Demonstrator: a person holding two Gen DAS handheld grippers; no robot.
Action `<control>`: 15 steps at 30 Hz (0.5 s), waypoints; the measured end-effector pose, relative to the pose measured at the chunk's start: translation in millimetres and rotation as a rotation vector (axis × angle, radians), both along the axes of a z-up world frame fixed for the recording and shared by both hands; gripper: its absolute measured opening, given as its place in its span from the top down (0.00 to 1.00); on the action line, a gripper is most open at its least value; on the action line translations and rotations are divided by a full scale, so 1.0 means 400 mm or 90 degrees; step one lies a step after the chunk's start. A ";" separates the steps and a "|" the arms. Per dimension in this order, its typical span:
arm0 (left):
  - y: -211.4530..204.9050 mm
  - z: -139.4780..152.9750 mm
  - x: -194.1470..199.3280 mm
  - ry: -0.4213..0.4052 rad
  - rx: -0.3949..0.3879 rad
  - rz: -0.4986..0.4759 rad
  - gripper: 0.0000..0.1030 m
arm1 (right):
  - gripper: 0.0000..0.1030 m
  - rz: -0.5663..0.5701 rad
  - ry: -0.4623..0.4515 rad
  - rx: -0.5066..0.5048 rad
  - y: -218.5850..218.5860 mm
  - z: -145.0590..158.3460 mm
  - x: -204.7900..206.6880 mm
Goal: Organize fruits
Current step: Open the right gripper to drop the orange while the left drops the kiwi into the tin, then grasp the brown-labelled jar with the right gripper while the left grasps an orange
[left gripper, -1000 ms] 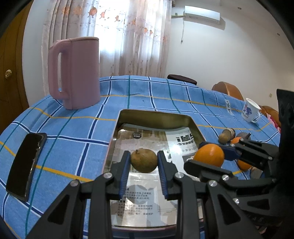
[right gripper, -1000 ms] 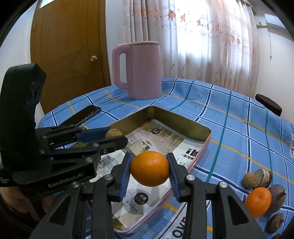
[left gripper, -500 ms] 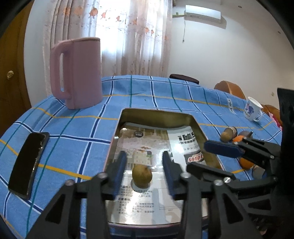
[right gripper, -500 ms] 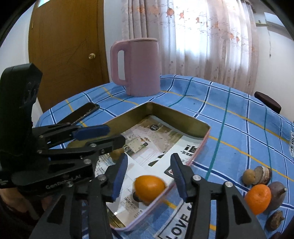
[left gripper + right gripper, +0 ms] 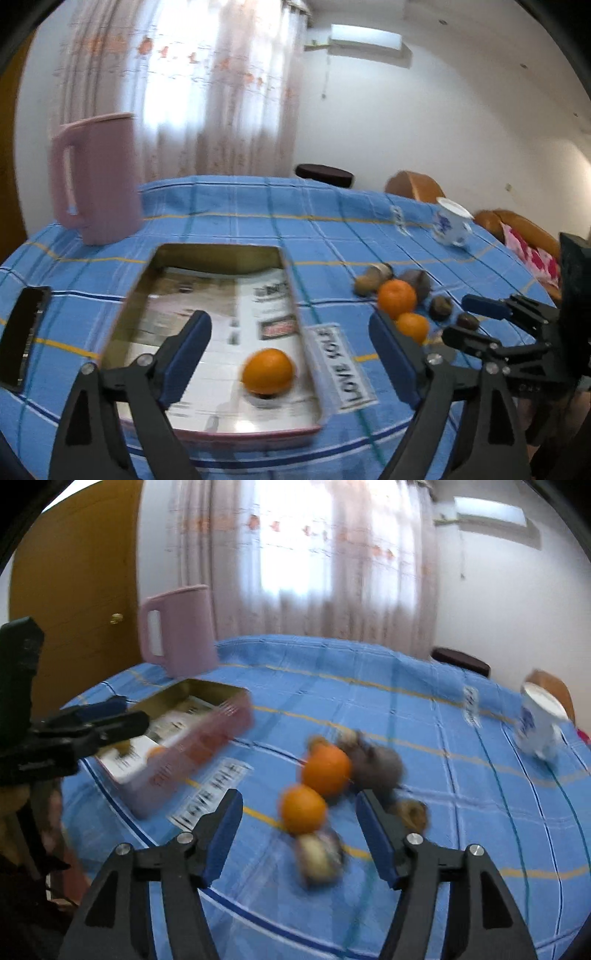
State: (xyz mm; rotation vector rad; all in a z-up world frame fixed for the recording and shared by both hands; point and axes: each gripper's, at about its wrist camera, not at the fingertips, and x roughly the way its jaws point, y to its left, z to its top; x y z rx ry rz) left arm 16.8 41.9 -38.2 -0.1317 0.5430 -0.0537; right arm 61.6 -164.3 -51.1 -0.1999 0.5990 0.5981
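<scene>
A rectangular tin tray (image 5: 221,254) lined with printed paper sits on the blue checked tablecloth. An orange (image 5: 268,370) lies in its near right corner. My left gripper (image 5: 290,354) is open and empty above the tray's near end. My right gripper (image 5: 299,832) is open and empty, hovering over a pile of fruit: two oranges (image 5: 327,770) (image 5: 303,808), several brown fruits (image 5: 380,766) and one brownish fruit (image 5: 317,853) nearest me. The same pile shows in the left wrist view (image 5: 397,298). The tray shows at left in the right wrist view (image 5: 207,734).
A pink jug (image 5: 98,177) stands behind the tray. A black phone (image 5: 24,328) lies left of it. A white and blue cup (image 5: 539,720) stands at the far right. A "LOVE" label (image 5: 341,363) lies beside the tray. Chairs stand behind the table.
Both grippers let go of their fruit into the tray and opened wide. My right gripper swung right to the fruit pile. My left gripper turned right, so the brown fruit is out of its view.
</scene>
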 end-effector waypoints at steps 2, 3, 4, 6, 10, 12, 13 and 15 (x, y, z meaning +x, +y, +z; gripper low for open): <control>-0.025 -0.006 0.006 0.011 0.002 -0.018 0.13 | 0.37 -0.011 0.009 -0.009 -0.021 -0.014 0.007; -0.036 -0.009 0.010 0.015 0.004 -0.023 0.13 | 0.37 -0.011 0.013 -0.011 -0.024 -0.019 0.012; -0.046 -0.011 0.014 0.018 0.007 -0.029 0.13 | 0.37 -0.007 0.019 -0.012 -0.023 -0.025 0.016; -0.059 -0.017 0.020 0.027 0.015 -0.035 0.13 | 0.37 0.004 0.039 -0.007 -0.021 -0.036 0.026; -0.078 -0.026 0.027 0.036 0.023 -0.042 0.10 | 0.37 0.014 0.071 0.000 -0.010 -0.055 0.040; -0.087 -0.032 0.034 0.040 0.021 -0.049 0.09 | 0.37 0.025 0.086 -0.001 -0.004 -0.059 0.047; -0.091 -0.035 0.036 0.044 0.020 -0.052 0.09 | 0.44 0.031 0.103 -0.003 0.000 -0.065 0.056; -0.102 -0.038 0.040 0.047 0.022 -0.060 0.09 | 0.66 0.031 0.118 -0.009 0.005 -0.075 0.066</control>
